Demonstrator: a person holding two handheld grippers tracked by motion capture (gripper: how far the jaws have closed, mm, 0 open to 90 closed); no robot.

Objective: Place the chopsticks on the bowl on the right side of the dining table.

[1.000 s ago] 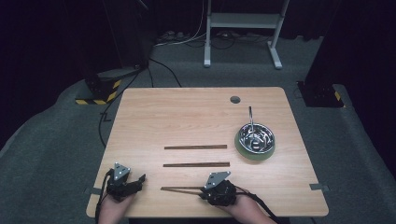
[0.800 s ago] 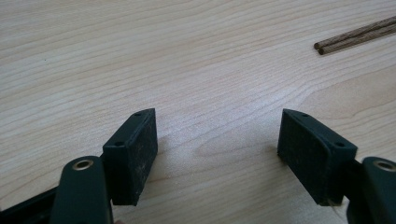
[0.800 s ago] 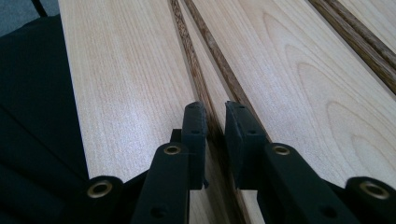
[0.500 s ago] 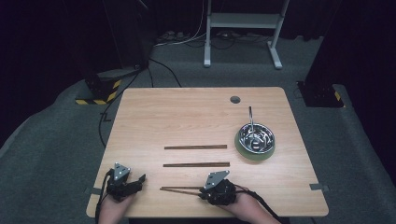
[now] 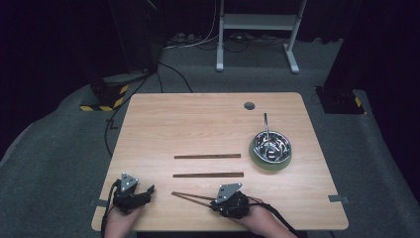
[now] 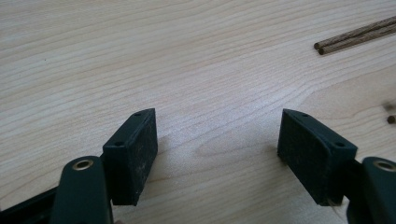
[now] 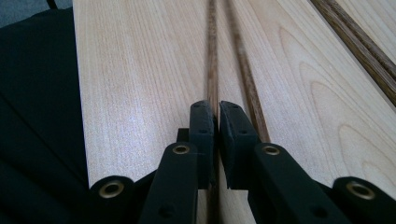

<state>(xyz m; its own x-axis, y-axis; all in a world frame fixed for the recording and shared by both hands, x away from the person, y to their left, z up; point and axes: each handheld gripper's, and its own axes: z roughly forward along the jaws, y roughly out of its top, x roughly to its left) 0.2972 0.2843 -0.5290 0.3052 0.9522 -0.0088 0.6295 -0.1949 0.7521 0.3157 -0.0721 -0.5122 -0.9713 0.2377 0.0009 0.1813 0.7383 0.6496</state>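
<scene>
Three pairs of dark wooden chopsticks lie on the wooden table (image 5: 163, 124). The far pair (image 5: 207, 156) and the middle pair (image 5: 208, 174) lie flat and parallel. The near pair (image 5: 190, 197) spreads slightly apart toward its left end. My right gripper (image 5: 215, 201) is at the near edge, shut on one stick (image 7: 212, 70) of that pair; the other stick (image 7: 245, 84) runs just beside the jaws. My left gripper (image 5: 147, 191) rests at the near left corner. Its jaws stand wide open (image 6: 217, 135) over bare wood, and chopstick ends (image 6: 350, 38) show farther off.
A green bowl (image 5: 270, 148) with a shiny metal inside stands at the right of the table, and a metal utensil handle (image 5: 266, 124) sticks up from it. A cable hole (image 5: 249, 105) is near the far edge. Beyond the table are dark floor, cables and a white stand (image 5: 257, 29).
</scene>
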